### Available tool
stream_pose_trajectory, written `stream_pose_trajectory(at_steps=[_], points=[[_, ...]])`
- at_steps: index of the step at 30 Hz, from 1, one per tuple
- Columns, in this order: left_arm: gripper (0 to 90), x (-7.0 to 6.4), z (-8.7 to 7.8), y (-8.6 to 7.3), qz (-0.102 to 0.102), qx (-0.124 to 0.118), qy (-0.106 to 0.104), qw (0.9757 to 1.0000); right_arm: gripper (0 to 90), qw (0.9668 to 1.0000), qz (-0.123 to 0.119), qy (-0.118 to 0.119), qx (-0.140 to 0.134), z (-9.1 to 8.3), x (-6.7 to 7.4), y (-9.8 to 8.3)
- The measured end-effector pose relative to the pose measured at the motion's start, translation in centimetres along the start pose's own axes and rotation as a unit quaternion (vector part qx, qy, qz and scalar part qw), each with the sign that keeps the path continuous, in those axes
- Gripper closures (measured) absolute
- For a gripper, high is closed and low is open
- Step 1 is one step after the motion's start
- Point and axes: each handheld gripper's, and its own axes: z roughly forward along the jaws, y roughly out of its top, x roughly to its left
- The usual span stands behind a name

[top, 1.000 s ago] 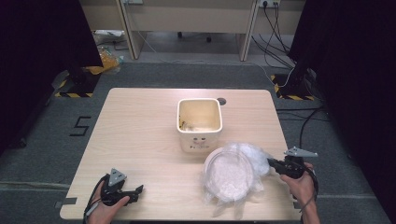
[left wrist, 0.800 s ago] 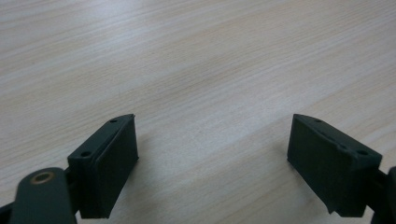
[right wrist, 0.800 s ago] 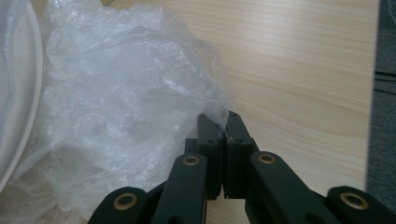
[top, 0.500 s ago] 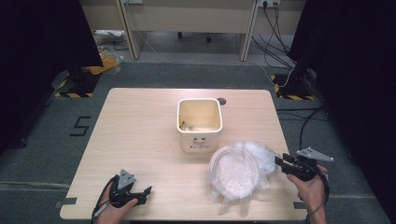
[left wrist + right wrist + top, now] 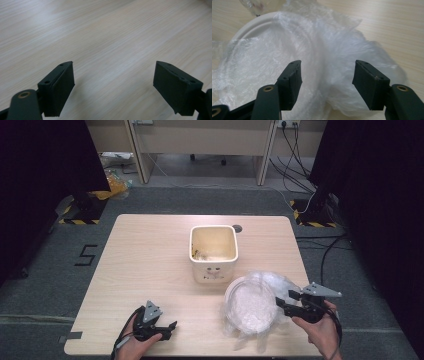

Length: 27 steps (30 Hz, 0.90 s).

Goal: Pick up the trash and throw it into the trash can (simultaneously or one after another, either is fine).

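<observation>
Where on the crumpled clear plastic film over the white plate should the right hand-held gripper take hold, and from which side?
Probably the bunched ridge of the clear plastic film on the plate's right side, approached from the right. There the film stands up in loose folds clear of the white plate, so jaws could pinch film alone. The right hand-held gripper, whose jaws have just been opening, stands open there with nothing pinched.

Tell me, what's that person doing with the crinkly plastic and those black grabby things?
A person holds tongs in each hand at a wooden table. The right tongs have just been opening beside the clear plastic wrap bunched over a white plate; nothing is pinched between them. The left tongs are open over bare wood. A cream tub stands behind the plate.
</observation>
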Motion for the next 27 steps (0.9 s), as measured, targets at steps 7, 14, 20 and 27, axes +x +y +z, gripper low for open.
stream_pose_trajectory(at_steps=[7,14,20,27], points=[[16.9,-1.8,1.4,1.1,0.021,0.001,-0.019,0.9996,33.1,0.9993,-0.022,-0.019,0.022,1.7,2.0,0.3],[18.1,-5.9,4.0,3.6,0.061,-0.008,-0.078,0.995,33.3,0.9979,-0.026,-0.034,0.048,3.6,2.0,0.5],[18.2,-8.2,5.9,5.7,0.085,-0.009,-0.095,0.9917,33.7,0.9973,-0.02,-0.038,0.059,4.2,1.2,0.0],[19.3,-10.0,7.7,7.9,0.091,-0.013,-0.114,0.9892,34.0,0.9972,-0.014,-0.038,0.064,4.7,0.5,0.1]])
